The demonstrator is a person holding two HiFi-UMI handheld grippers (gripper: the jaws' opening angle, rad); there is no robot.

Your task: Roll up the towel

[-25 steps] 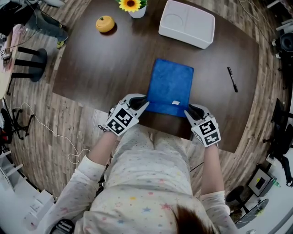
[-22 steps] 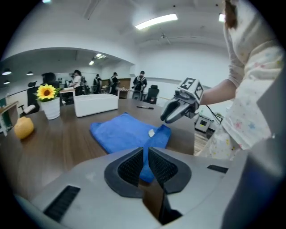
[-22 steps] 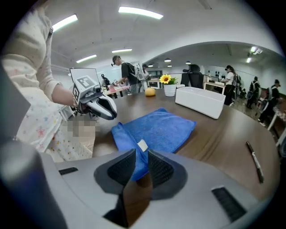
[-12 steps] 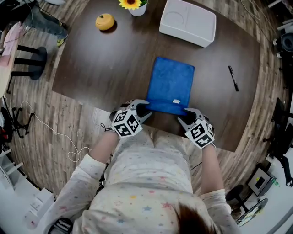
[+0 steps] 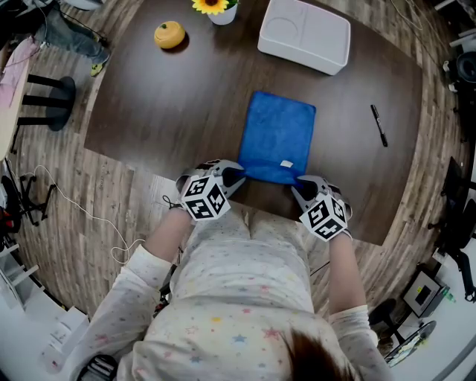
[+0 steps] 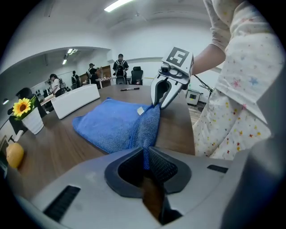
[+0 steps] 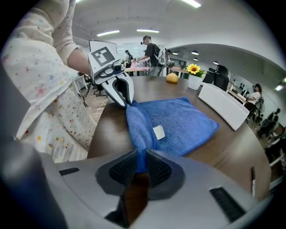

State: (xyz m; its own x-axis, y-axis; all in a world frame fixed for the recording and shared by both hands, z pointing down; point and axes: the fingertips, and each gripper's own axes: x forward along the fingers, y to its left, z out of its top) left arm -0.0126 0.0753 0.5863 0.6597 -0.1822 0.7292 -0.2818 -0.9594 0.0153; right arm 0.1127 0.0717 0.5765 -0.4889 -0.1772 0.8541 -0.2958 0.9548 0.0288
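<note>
- One blue towel (image 5: 279,134), a rectangle on the dark table (image 5: 141,111), with its long side running away from me. There is a small white label (image 5: 285,164) by its near right corner.
- Most of the cloth lies flat. The near edge is raised off the wood and bunched into a ridge between my two tools.
- My left gripper (image 5: 228,178): jaws closed tight on the near left corner, with blue cloth pinched between the pads.
- My right gripper (image 5: 303,189): likewise clamped on the near right corner, with cloth between the pads.
- The towel's near edge sits close to the table's near edge, just in front of my body.
- Past the far edge there is bare wood, then a white tray (image 5: 305,36), apart from the towel.
- To the right, a black pen (image 5: 378,126) lies apart from the towel with bare wood between.
- At the far left, an orange round object (image 5: 169,35) and a sunflower pot (image 5: 216,9) stand well apart from the towel.
</note>
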